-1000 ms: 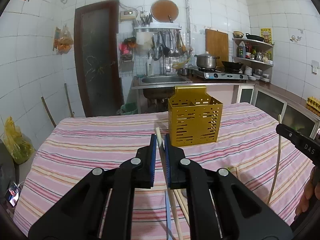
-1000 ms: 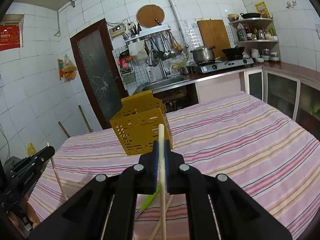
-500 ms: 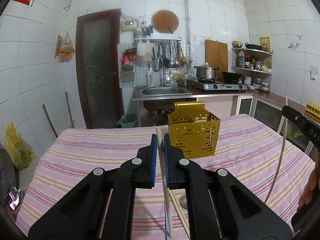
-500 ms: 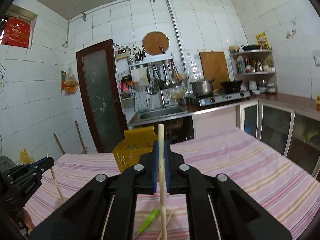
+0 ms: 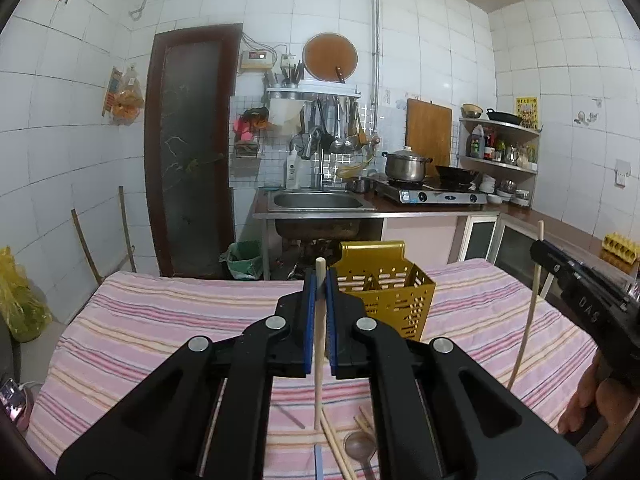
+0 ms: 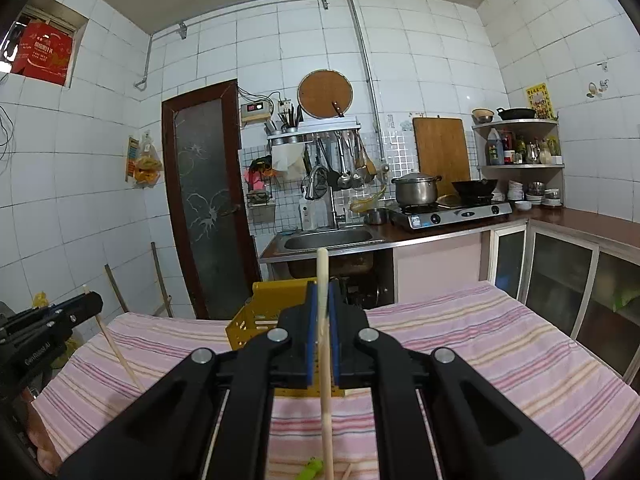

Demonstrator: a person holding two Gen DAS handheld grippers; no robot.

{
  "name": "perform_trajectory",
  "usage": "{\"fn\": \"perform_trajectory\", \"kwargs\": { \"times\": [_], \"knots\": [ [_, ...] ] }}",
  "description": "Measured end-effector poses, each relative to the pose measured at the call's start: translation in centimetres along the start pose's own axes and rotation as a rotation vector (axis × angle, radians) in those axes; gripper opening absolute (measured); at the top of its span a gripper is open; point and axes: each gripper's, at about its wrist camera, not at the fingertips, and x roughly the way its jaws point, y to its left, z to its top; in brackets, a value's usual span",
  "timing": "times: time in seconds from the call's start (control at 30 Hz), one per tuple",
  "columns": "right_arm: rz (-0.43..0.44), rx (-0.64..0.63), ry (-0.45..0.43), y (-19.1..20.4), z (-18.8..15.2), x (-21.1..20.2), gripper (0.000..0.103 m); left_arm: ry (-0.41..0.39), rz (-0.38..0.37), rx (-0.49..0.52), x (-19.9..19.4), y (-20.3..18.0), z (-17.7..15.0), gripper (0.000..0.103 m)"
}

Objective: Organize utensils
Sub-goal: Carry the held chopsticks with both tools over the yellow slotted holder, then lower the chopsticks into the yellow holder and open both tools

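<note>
Left gripper (image 5: 319, 280): fingers (image 5: 307, 320) closed on a pale wooden chopstick (image 5: 318, 344), held approx. upright. Top end protruded just above the blue pads; lower end hung clear above the bench (image 5: 160, 320).

Right gripper (image 6: 322, 300): fingers (image 6: 311, 332) closed on a second chopstick (image 6: 325, 360), also approx. upright, tip well above the pads, shaft running down past the near edge of the right wrist view.

Utensil holder (image 5: 386, 296): yellow perforated box w/ raised back plate, standing on the striped pink cloth at the far side of the bench, just beyond and right of the left gripper. In the right wrist view it sat directly behind the right gripper, partly hidden.

Loose items on bench, near side, below left gripper: more chopsticks (image 5: 340, 452), a spoon (image 5: 360, 446), a thin grey item (type unclear). Green item (image 6: 310, 469) visible at the near edge in the right wrist view.

Each gripper appeared at the edge of the other's view, its chopstick raised.
</note>
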Motion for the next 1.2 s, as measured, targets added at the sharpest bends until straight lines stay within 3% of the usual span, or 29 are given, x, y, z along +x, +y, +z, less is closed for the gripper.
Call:
{"fn": "perform_trajectory", "kwargs": {
  "times": [0.27,0.5,0.83,1.0,1.2],
  "knots": [
    [-0.002,-0.005,-0.009,0.1,1.4,2.2,0.006,0.003,-0.05,-0.029,1.9,0.6,2.9,0.004],
    [0.006,0.024,-0.052,-0.6,5.0,4.3,0.006,-0.049,-0.131,-0.058,3.3,0.5,8.1,0.004],
    [0.042,0.067,-0.172,-0.1,11.1,10.6,0.006,-0.168,-0.117,-0.008,7.6,-3.0,12.7,0.004],
    [0.069,0.069,-0.197,0.3,10.1,15.1,0.006,-0.157,-0.102,0.007,12.8,-3.6,11.8,0.004],
    [0.046,0.016,-0.094,0.0,5.2,19.4,0.006,-0.054,-0.071,0.017,18.7,-2.8,7.1,0.004]
  ]
}}
